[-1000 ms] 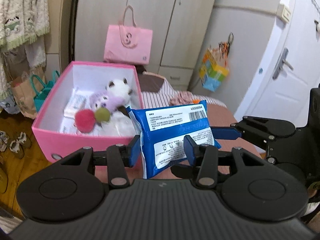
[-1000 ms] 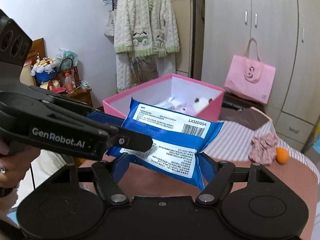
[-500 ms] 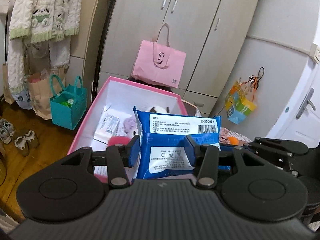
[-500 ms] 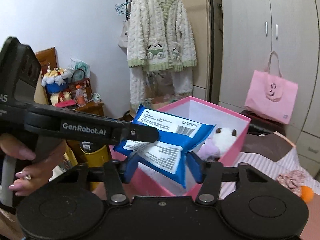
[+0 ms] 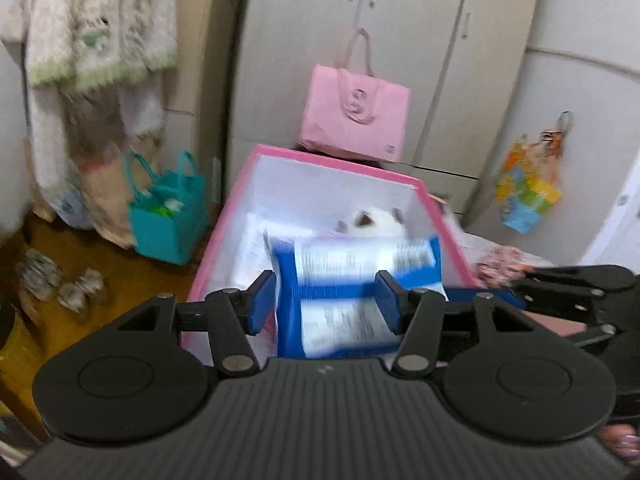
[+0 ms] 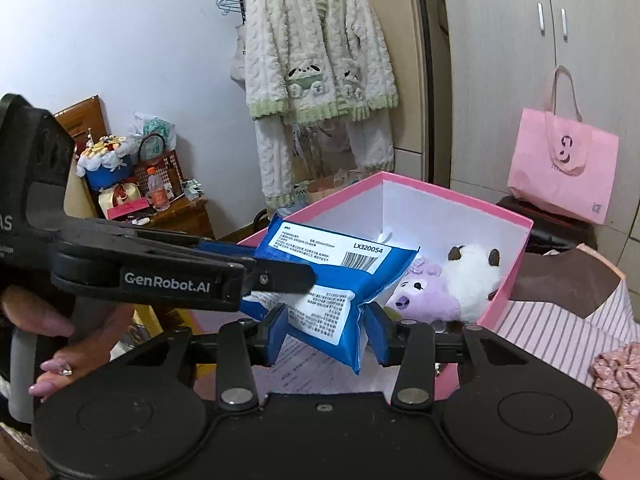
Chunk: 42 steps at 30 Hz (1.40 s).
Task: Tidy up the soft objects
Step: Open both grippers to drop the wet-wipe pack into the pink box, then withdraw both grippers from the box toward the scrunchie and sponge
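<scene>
The bed [image 6: 560,320], covered in a pink-and-white striped sheet with a brown patch [image 6: 568,280], is carrying the pink storage box [image 6: 504,280] at its 9 o'clock end. A pink floral scrunchie [image 6: 620,372] is lying on the sheet at 4 o'clock from the box, apart from it. The wooden floor [image 5: 80,256] is bearing a teal tote bag [image 5: 168,216], a brown paper bag [image 5: 108,196] just beside it at 9 o'clock, and a pair of shoes [image 5: 60,280] at 7 o'clock.
</scene>
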Tool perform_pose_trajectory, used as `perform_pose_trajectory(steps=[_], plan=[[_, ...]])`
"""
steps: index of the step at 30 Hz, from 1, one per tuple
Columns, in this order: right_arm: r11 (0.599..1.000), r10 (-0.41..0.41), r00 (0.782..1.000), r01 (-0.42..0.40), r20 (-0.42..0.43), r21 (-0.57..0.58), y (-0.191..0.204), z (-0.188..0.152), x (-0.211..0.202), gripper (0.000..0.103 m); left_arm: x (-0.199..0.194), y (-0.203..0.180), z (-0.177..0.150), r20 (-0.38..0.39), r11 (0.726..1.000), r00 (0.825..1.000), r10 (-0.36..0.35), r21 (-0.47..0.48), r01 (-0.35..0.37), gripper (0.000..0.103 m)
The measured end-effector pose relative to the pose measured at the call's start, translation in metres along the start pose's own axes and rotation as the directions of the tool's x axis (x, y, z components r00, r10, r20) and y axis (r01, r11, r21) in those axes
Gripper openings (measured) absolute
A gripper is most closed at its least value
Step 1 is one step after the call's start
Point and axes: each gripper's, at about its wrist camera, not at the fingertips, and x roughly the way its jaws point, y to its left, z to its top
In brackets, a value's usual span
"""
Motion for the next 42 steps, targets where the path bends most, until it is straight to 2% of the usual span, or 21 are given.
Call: perform_pose_trajectory(steps=[3, 6, 9, 14, 21, 26, 29, 32, 38, 42], plan=[[1.0, -0.016, 1.0, 0.016, -0.013, 0.012, -0.003, -0.004, 0.003, 0.049, -0.002, -0.006, -0.001, 0.047, 0.995, 0.996, 0.073, 0.061, -0.076, 0.055], [0.999, -0.008, 1.0, 0.008, 0.0, 0.046, -0.007, -0.014, -0.007, 0.049, -0.01, -0.006, -0.006, 0.06, 0.992, 0.993, 0.098, 0.077, -0.103, 0.056], [0.998, 0.003, 1.0, -0.005, 0.025, 0.061, -0.011, -0.021, -0.023, 0.049, -0.018, -0.001, -0.007, 0.039, 0.997, 0.997, 0.062, 0.051, -0.064, 0.056], [0.998, 0.012, 0.999, -0.015, 0.046, 0.067, -0.013, -0.031, -0.054, 0.049, -0.048, -0.011, -0.009, 0.065, 0.997, 0.998, 0.0, 0.073, -0.005, 0.056], [0.999, -0.041, 0.998, 0.039, 0.054, 0.037, -0.015, -0.047, -0.099, 0.053, -0.085, -0.039, -0.014, 0.065, 0.985, 0.991, -0.121, 0.133, 0.111, 0.058], [0.995, -0.095, 0.994, 0.093, 0.06, 0.041, -0.023, -0.061, -0.13, 0.055, -0.093, -0.061, -0.019, 0.058, 0.976, 0.987, -0.153, 0.163, 0.142, 0.058], [0.984, -0.174, 0.979, 0.168, 0.104, 0.061, -0.027, -0.072, -0.152, 0.055, -0.094, -0.076, -0.022, 0.056, 0.964, 0.979, -0.196, 0.196, 0.182, 0.058], [0.973, -0.227, 0.965, 0.219, 0.132, 0.068, -0.028, -0.081, -0.171, 0.06, -0.096, -0.092, -0.023, 0.056, 0.95, 0.969, -0.242, 0.217, 0.224, 0.059], [0.955, -0.292, 0.948, 0.282, 0.124, 0.089, -0.052, -0.093, -0.188, 0.063, -0.085, -0.129, -0.025, 0.046, 0.922, 0.948, -0.315, 0.254, 0.294, 0.061], [0.937, -0.34, 0.932, 0.325, 0.123, 0.127, -0.079, -0.101, -0.193, 0.064, -0.067, -0.157, -0.025, 0.025, 0.905, 0.942, -0.336, 0.287, 0.315, 0.061]])
